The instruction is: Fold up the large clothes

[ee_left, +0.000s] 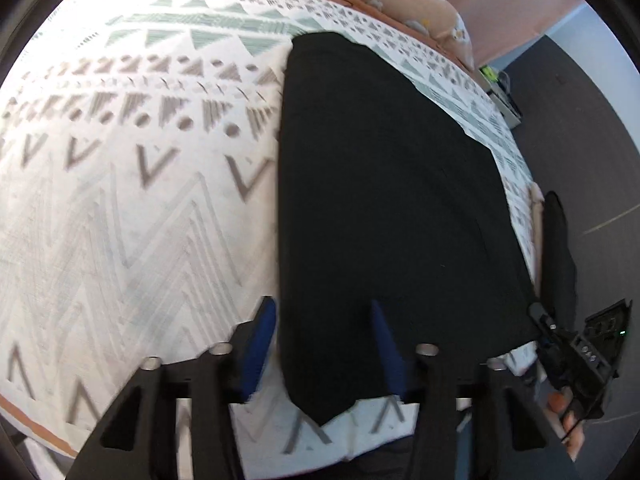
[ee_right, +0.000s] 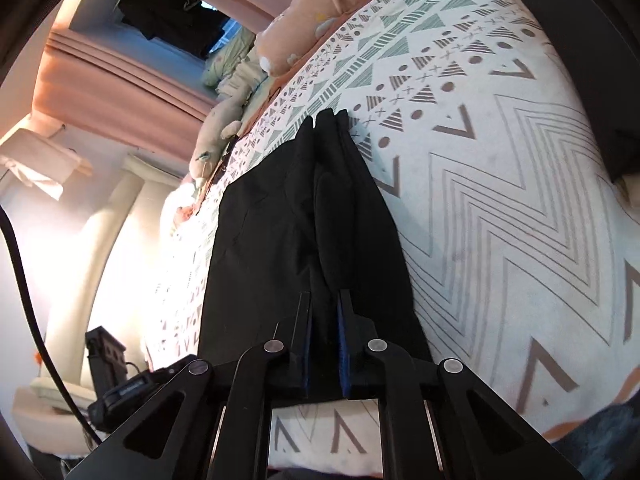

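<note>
Nearby, black garment [ee_left: 392, 200] edge, open bedspread [ee_left: 140, 200] beyond.

Left gripper [ee_left: 324, 312]: matte black frame of angled linkage arms with triangular cut-outs; four round silver pivot pins set in a row behind the fingers [ee_left: 262, 344]; each finger a black tapered blade faced with a blue pad on its inner side.

Right gripper [ee_right: 325, 308]: same build, with black linkage arms with triangular cut-outs, four silver pivot pins behind the fingers [ee_right: 345, 332], and blue pads showing as thin edges along the inner faces.

In the left wrist view the right gripper's body shows from outside: a black boxy housing with small silver screws and a tiny green indicator light on its upper face, gripped by a hand [ee_left: 568, 416].
</note>
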Tool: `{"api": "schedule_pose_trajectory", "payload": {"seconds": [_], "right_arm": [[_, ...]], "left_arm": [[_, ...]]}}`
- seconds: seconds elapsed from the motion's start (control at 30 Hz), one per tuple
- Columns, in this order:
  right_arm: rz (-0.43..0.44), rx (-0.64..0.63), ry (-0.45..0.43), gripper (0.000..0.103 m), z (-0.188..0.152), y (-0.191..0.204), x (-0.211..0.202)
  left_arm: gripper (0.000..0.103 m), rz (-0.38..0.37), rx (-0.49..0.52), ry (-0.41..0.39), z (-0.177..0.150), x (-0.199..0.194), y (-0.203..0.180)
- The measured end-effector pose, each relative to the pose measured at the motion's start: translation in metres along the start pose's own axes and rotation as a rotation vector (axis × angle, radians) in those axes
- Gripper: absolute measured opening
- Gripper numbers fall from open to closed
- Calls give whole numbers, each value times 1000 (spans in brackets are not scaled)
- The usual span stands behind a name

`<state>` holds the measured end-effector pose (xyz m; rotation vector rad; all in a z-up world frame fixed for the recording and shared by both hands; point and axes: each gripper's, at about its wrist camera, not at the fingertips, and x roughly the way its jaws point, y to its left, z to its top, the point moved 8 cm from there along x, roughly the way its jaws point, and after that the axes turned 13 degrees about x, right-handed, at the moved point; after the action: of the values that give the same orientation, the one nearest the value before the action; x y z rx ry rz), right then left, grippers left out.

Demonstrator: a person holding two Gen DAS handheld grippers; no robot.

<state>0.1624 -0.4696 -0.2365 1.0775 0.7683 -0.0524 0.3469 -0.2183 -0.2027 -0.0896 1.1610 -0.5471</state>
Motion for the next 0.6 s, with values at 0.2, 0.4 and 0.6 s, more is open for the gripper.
{"api": "schedule_pose_trajectory", "payload": {"seconds": [0.2,0.4,0.6], "right_arm": [[5,31,4,9,-9,-21,-10],[-13,64,-17,8,-5,-40,-13],[-51,60,29,15,-3,-44,-8]], "left_arm": [[39,-12,6,-6,-5,-4,-6],[39,-39,18,-7,-5,-5,-14],[39,-26,20,-26,5,-4,-11]]}}
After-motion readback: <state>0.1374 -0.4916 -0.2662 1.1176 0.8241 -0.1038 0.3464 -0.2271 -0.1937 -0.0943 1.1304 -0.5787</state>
